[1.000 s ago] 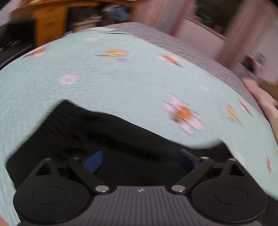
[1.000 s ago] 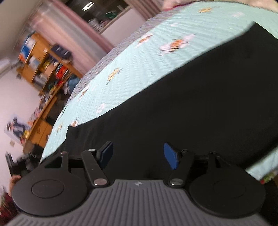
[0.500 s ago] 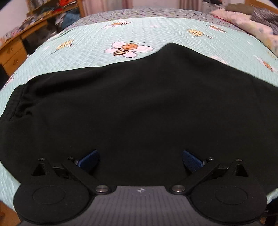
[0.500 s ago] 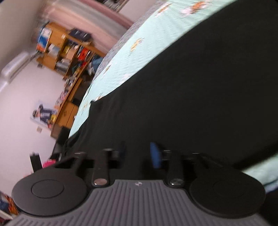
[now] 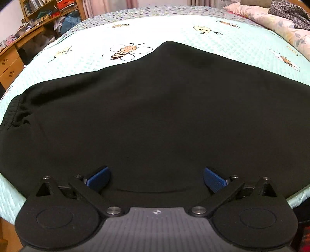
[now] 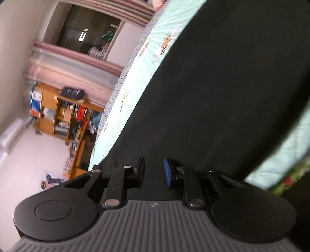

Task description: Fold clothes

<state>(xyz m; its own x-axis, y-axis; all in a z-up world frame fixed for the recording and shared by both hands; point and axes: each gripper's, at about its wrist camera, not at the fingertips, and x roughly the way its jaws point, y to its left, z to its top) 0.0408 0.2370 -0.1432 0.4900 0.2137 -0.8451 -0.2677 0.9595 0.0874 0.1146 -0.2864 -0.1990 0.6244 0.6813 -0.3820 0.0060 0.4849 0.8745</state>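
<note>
Black garment [image 5: 155, 116] is lying flat, stretching left-right across the frame. Left gripper [image 5: 156, 177] is hovering wide open, empty, at its lower edge. Right gripper [image 6: 154, 171] is closing; whether cloth is caught between, I cannot tell.

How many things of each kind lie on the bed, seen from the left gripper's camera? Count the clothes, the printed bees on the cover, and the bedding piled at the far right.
Black garment: 1
Printed bees on the bed cover, among them the big bee: 7 that I can make out
Pink floral bedding: 1
Dark patterned cloth: 1
Total: 10
</note>
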